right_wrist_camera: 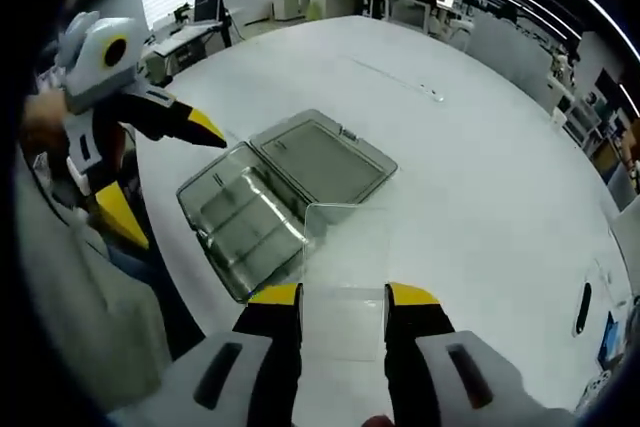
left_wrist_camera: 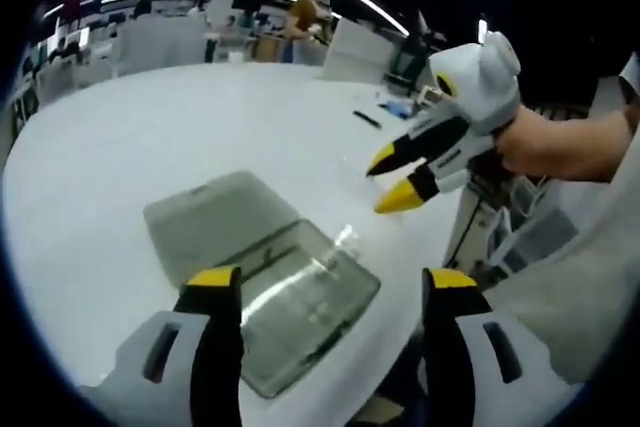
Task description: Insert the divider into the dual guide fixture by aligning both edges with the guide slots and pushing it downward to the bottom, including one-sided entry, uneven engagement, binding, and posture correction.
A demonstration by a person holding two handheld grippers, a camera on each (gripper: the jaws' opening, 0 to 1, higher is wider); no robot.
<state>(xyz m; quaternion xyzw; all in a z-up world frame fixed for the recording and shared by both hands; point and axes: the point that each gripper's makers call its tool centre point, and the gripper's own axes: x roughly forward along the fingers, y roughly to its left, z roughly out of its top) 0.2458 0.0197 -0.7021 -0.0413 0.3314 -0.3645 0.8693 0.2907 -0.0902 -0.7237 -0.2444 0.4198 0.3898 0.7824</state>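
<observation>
White tabletop (right_wrist_camera: 480, 147) spreads wide under both grippers, and on it near the person's edge lies a clear smoky plastic case (right_wrist_camera: 285, 192), opened flat with its lid (right_wrist_camera: 322, 155) hinged back beside its base (right_wrist_camera: 240, 217); the base holds the ribbed guide slots, though the ribs are too faint to count. In the left gripper view the same case (left_wrist_camera: 262, 282) sits just ahead of the left gripper (left_wrist_camera: 330, 292), whose yellow-tipped jaws stand wide apart with nothing between them, one tip over the near wall of the case. In the right gripper view the right gripper (right_wrist_camera: 343, 297) holds the divider (right_wrist_camera: 345, 247), a clear thin sheet, pinched by its lower edge between the two yellow tips; the sheet rises ahead of the jaws, its far edge just beside the case and overlapping the corner where lid and base meet, so it is above or next to the fixture; whether it has entered a slot I cannot tell. Seen from the left gripper view, that right gripper (left_wrist_camera: 400, 179) hangs above the table off to the side of the case. A dark pen-like object (right_wrist_camera: 583, 309) lies well apart on the table.
</observation>
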